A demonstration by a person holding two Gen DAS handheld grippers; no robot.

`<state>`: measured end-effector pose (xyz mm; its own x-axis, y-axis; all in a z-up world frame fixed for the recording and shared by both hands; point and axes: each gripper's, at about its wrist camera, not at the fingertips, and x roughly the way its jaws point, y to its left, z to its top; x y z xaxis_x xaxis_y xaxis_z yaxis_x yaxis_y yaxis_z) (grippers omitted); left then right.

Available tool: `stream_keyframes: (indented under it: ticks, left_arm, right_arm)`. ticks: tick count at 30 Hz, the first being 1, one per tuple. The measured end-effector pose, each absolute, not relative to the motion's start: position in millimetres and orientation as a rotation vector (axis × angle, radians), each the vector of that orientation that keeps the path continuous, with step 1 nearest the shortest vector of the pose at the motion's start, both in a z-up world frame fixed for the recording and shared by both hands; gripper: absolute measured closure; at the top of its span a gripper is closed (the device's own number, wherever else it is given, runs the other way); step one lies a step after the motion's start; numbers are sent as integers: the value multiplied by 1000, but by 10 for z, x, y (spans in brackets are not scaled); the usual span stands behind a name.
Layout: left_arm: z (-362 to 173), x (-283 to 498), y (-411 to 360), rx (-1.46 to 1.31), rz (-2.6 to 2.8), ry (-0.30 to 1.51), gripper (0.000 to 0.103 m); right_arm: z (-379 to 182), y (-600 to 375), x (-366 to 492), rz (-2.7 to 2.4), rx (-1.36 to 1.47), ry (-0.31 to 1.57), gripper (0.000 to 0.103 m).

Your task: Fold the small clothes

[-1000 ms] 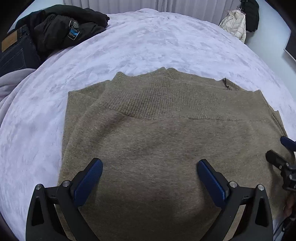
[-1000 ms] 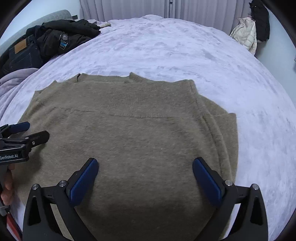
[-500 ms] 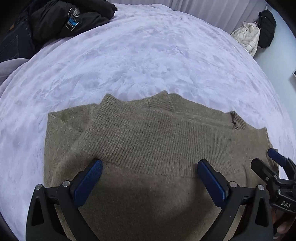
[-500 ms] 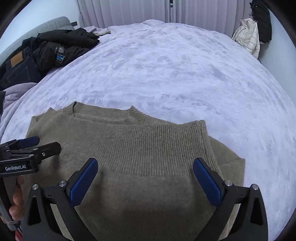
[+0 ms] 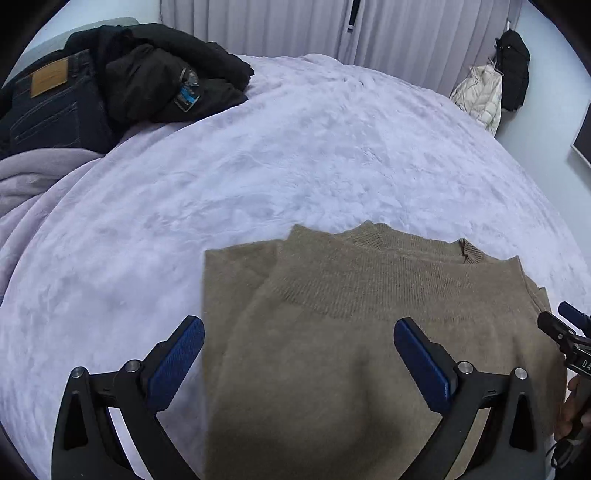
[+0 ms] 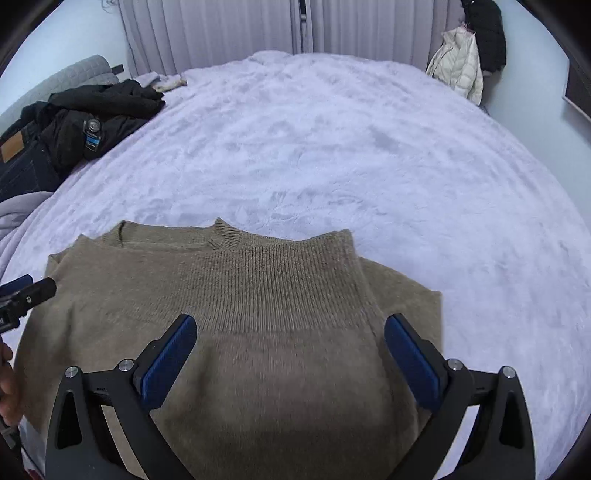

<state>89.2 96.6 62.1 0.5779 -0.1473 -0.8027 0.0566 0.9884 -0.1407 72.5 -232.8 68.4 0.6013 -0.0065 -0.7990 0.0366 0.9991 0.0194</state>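
Spread on a pale lilac plush-covered bed (image 5: 295, 166): a tan knitted wool sweater (image 5: 369, 332), lying flat and already doubled over, ribbed hem band brought up near the neckline, sleeves tucked in at both sides. Poised above it, the left gripper (image 5: 299, 363) with jaws wide and empty, the sweater's left folded edge running between the blue pads (image 5: 175, 363), the left pad over bare bedcover. Likewise the right gripper (image 6: 290, 360), jaws wide, nothing held, ribbed band just ahead of the tips and knit filling the whole gap between them. Judged well along: side folds and a bottom-to-top fold apparently done; possibly one more fold to halve the bundle, then stacking aside, with further garments waiting. Beyond the left jaw and well apart from the sweater, a heap of black jackets (image 5: 166, 81) and dark blue jeans with a tan leather patch (image 5: 48, 107). Shown only from the left wrist: the sweater's left edge with the tucked sleeve layer, plus the right tool's tips at the far right. Shown only from the right wrist: the right folded sleeve jutting past the right jaw, and a small pale cloth (image 6: 166, 81) far ahead near the grey curtains (image 6: 258, 26). Visible in both, far beyond the right jaw, a cream puffer coat (image 6: 458, 62) hanging by the wall.
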Motion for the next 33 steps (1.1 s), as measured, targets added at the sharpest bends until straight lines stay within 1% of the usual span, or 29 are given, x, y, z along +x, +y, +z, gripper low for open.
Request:
stream_keyframes:
  ticks: [3, 6, 9, 13, 17, 18, 19, 20, 22, 23, 24, 25, 27, 28, 29, 31, 33]
  left_arm:
    - [461, 734, 1284, -155, -157, 1008, 0]
    - [217, 687, 1473, -247, -248, 1074, 0]
    - [55, 682, 1556, -343, -336, 1093, 0]
    - [-70, 746, 1565, -354, -407, 1126, 0]
    - [-12, 798, 1379, -284, -416, 1157, 1]
    - [12, 797, 1310, -246, -417, 1157, 23]
    - [50, 774, 1213, -218, -449, 1153, 37]
    - [73, 786, 1164, -200, -450, 1148, 43]
    - [99, 783, 1102, -164, -440, 1120, 49]
    - [78, 796, 1105, -166, -446, 1113, 49]
    - [52, 818, 1139, -197, -452, 1117, 51]
    - [52, 833, 1192, -236, -454, 1117, 55]
    - [101, 831, 1311, -291, -447, 1099, 77]
    - [140, 820, 1345, -310, -447, 1090, 79]
    - [164, 827, 1352, -308, -439, 1086, 83]
    - [201, 817, 1283, -260, -404, 1090, 84]
    - [262, 794, 1187, -192, -371, 1079, 86]
  right_arm:
    - [771, -2332, 293, -26, 39, 890, 1]
    - [686, -2268, 41, -17, 41, 911, 1]
    - [576, -2115, -79, 2, 14, 935, 1]
    - [512, -1886, -240, 29, -62, 957, 1]
    - [433, -1755, -314, 40, -96, 977, 1]
    - [407, -1728, -304, 34, -103, 985, 1]
    - [393, -1696, -303, 27, -111, 986, 1]
    - [395, -1667, -298, 23, -118, 985, 1]
    - [416, -1616, -276, 32, -122, 982, 1]
    - [427, -1594, -268, 35, -126, 980, 1]
    - [438, -1571, -254, 35, -135, 979, 1]
    - [452, -1550, -238, 33, -145, 976, 1]
    - [500, -1530, -210, 30, -158, 964, 1]
    - [533, -1524, -184, 26, -162, 955, 1]
    - [566, -1514, -146, 23, -166, 946, 1]
    - [608, -1484, -17, 22, -172, 935, 1]
    - [542, -1410, 190, 31, -177, 982, 1]
